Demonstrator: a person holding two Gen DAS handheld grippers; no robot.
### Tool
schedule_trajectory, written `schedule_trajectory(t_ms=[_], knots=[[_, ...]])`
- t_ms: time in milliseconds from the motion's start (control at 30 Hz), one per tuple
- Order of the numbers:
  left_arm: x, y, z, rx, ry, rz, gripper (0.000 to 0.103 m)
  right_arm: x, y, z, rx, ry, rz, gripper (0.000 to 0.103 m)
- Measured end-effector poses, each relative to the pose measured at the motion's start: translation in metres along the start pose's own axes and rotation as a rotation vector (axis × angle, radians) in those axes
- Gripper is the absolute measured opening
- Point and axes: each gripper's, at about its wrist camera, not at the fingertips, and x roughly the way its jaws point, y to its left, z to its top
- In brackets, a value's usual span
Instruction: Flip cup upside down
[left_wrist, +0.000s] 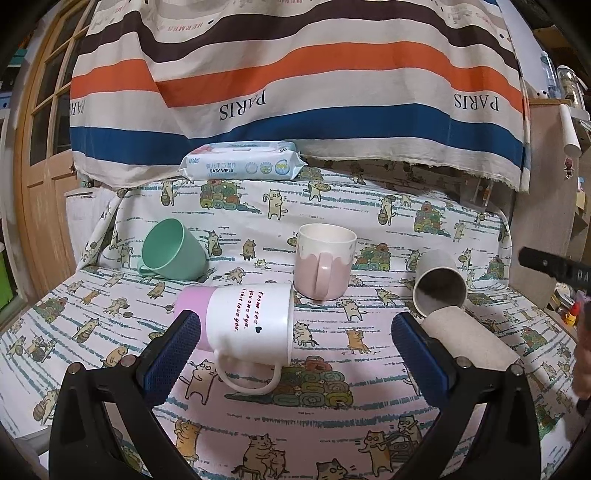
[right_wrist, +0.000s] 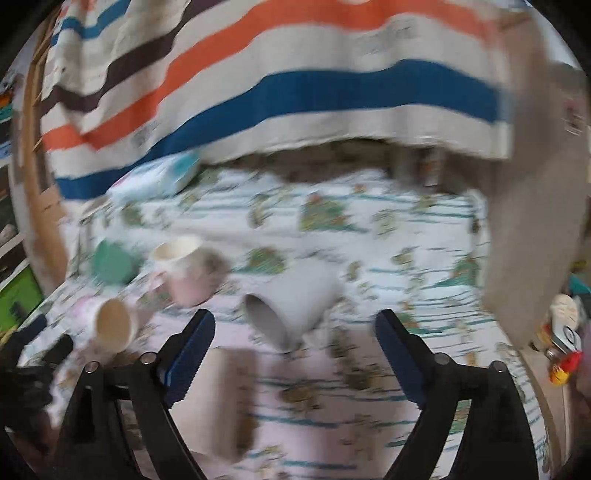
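Several cups are on a cat-print cloth. A white and pink mug (left_wrist: 245, 325) with red writing lies on its side, just ahead of my open left gripper (left_wrist: 295, 325), its base near the left finger. A pink mug (left_wrist: 323, 267) stands upright behind it. A green cup (left_wrist: 173, 249) lies on its side at the left. A beige cup (left_wrist: 439, 286) lies on its side at the right, mouth toward the camera. In the blurred right wrist view, my open, empty right gripper (right_wrist: 295, 325) is just in front of that beige cup (right_wrist: 295, 306).
A pack of baby wipes (left_wrist: 242, 162) sits at the back under a striped hanging cloth (left_wrist: 295, 74). A beige cylinder (left_wrist: 469, 341) lies by the left gripper's right finger. A wooden door (left_wrist: 40, 147) is at the left; cluttered shelves are at the right.
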Motion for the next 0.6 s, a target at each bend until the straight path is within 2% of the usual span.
schedule_trajectory(t_ms=[33, 133, 300, 533, 600], knots=[[-0.001, 0.0, 0.0, 0.002, -0.003, 0.001, 0.103, -0.001, -0.006, -0.004, 0.022, -0.016, -0.003, 0.092], [-0.002, -0.002, 0.0, 0.01, -0.008, 0.001, 0.103, -0.005, -0.017, -0.014, 0.049, -0.071, -0.013, 0.103], [-0.003, -0.003, 0.0, 0.017, -0.017, 0.005, 0.103, -0.016, -0.027, -0.027, 0.015, -0.15, -0.067, 0.103], [-0.005, -0.005, 0.0, 0.024, -0.024, 0.009, 0.103, -0.022, -0.018, -0.042, -0.084, -0.202, -0.127, 0.103], [-0.005, -0.006, 0.0, 0.028, -0.026, 0.011, 0.103, -0.021, -0.017, -0.043, -0.093, -0.194, -0.14, 0.103]])
